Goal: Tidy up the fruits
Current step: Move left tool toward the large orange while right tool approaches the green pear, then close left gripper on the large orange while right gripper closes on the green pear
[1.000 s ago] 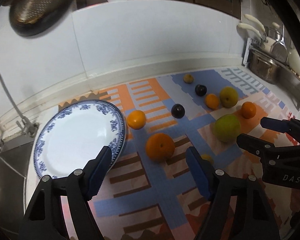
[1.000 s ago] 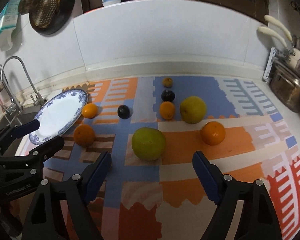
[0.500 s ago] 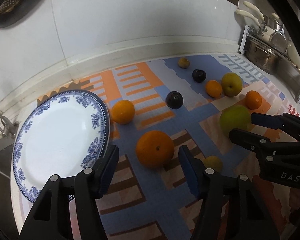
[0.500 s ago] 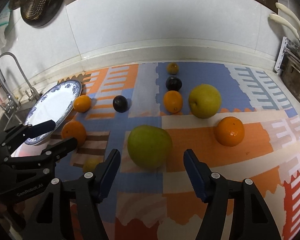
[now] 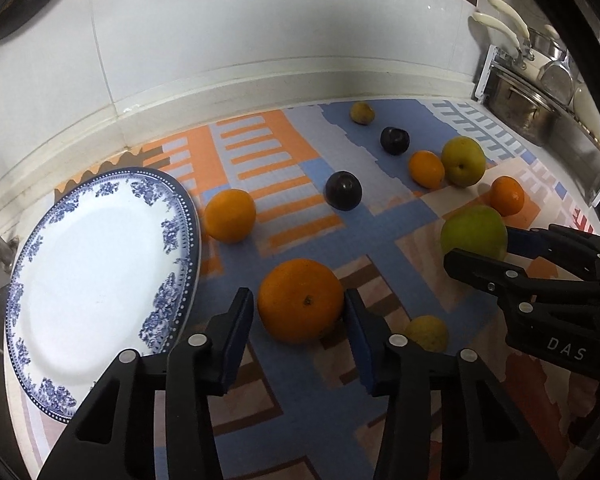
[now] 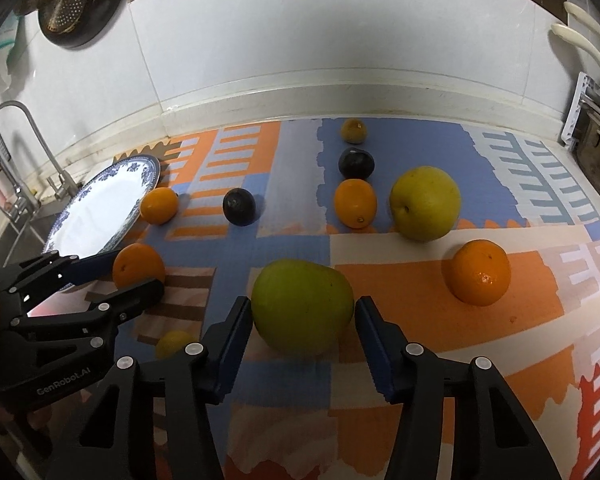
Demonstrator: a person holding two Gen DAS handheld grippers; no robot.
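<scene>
Blue-and-white china, the plate (image 5: 100,264) lay at the left end of the bench, bare, its rim just beside a small orange (image 5: 230,215). Next along, the left tool (image 5: 298,320) had just been closing round a larger orange (image 5: 300,300): the fruit sat between the blue pads (image 5: 240,332), the right pad at its skin and the left seemingly a sliver short, so I judged it bracketed, not yet pinched. A small yellow fruit (image 5: 427,333) lay just to its right. Further right, the right tool (image 6: 303,320) had likewise been closing on a green fruit (image 6: 302,306), both pads right at its sides; I could not tell whether they pressed. Plums, a yellow pear and two more oranges lay scattered beyond on the patterned mat (image 6: 420,360).

The step in hand looked like a double pick-up. The next move called for finishing both squeezes, gently on the green fruit, then lifting clear and carrying leftward to the plate without the tools colliding.
</scene>
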